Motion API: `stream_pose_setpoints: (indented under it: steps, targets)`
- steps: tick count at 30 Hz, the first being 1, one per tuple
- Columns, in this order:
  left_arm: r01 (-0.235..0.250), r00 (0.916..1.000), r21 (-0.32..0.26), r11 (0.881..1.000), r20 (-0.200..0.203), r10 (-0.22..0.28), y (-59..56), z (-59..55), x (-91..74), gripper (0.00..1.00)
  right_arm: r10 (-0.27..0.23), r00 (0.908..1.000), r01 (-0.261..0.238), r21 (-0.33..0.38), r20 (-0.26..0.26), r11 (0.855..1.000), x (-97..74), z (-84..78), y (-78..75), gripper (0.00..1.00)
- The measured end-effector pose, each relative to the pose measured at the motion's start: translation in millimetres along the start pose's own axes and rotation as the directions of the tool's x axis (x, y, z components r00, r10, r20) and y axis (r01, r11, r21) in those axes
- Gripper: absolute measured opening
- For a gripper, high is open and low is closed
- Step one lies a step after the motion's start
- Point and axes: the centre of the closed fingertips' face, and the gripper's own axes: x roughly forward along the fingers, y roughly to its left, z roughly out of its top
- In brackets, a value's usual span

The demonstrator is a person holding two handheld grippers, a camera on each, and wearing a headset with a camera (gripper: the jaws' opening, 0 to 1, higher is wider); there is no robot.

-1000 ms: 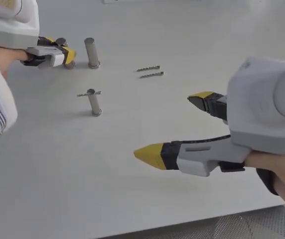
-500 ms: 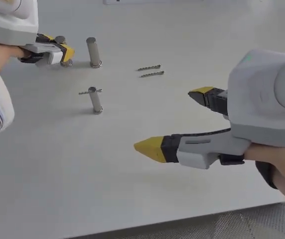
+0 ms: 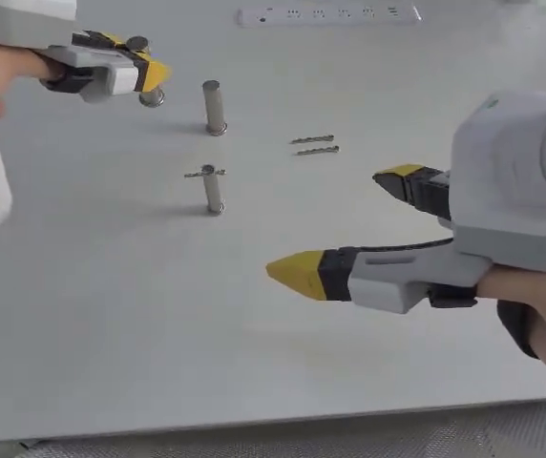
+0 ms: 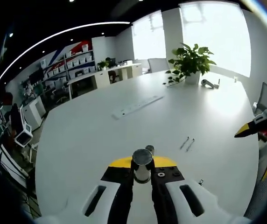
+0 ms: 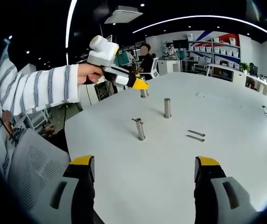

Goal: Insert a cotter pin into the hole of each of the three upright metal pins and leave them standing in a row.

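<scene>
The left tongs (image 4: 143,163) are clamped around a short grey cylindrical metal pin (image 4: 142,171), upright between the jaws; released off-plumb, it may topple. The right tongs (image 3: 345,225) gape wide, empty. Two thin silver cotter pins (image 3: 313,145) lie on the white bench (image 3: 158,334) well ahead of them; so slender, they may skid from a pinch.

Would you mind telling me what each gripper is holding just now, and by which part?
The left gripper is shut on an upright metal pin, clamping it mid-shaft. The right gripper is open and holds nothing.
</scene>
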Motion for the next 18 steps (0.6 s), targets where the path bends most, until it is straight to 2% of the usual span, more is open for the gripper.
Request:
stream_pose_setpoints:
  steps: [5,6,10,14,16,18]
  targets:
    - [0.037,0.9991,0.019,0.999,0.021,-0.037,-25.2,12.9,-5.9,0.10,0.011,0.9999,-0.011,-0.023,0.010,1.000,-6.4,2.5,7.7,0.87]
    - [0.044,0.9988,0.022,0.999,0.022,-0.044,-27.6,14.3,-4.1,0.10,0.010,0.9999,-0.009,-0.023,0.011,1.000,-7.4,2.5,8.0,0.87]
    - [0.085,0.9954,0.032,0.996,0.041,-0.086,-50.4,22.0,-3.4,0.10,0.010,0.9995,-0.010,0.003,0.031,1.000,-13.4,3.1,8.8,0.87]
    - [0.126,0.9906,0.046,0.991,0.047,-0.128,-76.4,21.1,-1.7,0.10,0.000,0.9993,-0.001,0.015,0.038,1.000,-16.8,2.3,7.3,0.88]
    - [0.138,0.9890,0.052,0.989,0.047,-0.140,-85.7,19.3,-0.3,0.10,-0.004,0.9995,0.004,0.013,0.031,1.000,-17.7,0.9,6.2,0.88]
    - [0.156,0.9863,0.032,0.987,0.048,-0.158,-96.1,16.9,1.9,0.10,-0.009,0.9996,0.009,0.011,0.027,1.000,-18.8,0.3,6.1,0.88]
